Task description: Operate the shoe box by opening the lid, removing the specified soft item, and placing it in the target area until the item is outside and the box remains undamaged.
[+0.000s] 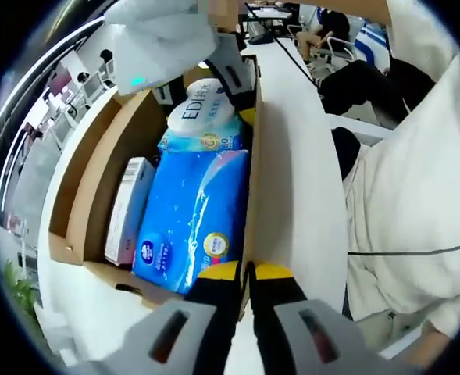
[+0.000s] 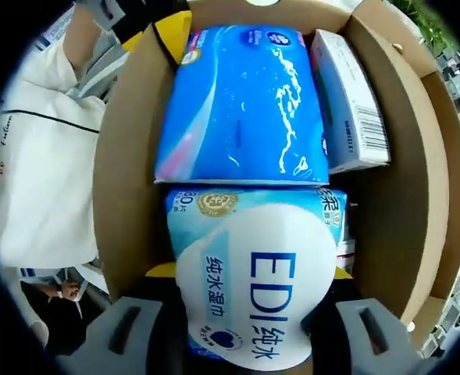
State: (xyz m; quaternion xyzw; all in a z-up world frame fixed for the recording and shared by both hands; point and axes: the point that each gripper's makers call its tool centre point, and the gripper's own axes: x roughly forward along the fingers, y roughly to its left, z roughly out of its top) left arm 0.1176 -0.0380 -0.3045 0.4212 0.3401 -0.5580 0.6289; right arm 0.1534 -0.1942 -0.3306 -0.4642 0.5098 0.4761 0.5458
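The cardboard shoe box (image 1: 97,180) stands open on a white table. Inside lie a blue tissue pack (image 1: 194,219), a white-and-blue EDI wet-wipe pack (image 1: 202,109) and a slim white carton (image 1: 128,207). My left gripper (image 1: 247,273) is shut on the box's near side wall, one yellow tip on each face. My right gripper (image 2: 253,272) reaches into the box (image 2: 128,180) and is shut on the wet-wipe pack (image 2: 261,297), with a jaw at each side. Beyond it lie the tissue pack (image 2: 241,101) and the carton (image 2: 351,101). The left gripper (image 2: 171,31) shows on the wall's far end.
The lid flap (image 2: 448,156) hangs open on the far side of the box. The white table (image 1: 300,156) runs on beside the box. The person's white sleeve and body (image 1: 417,195) are close on that side. Seated people and chairs (image 1: 323,39) are farther off.
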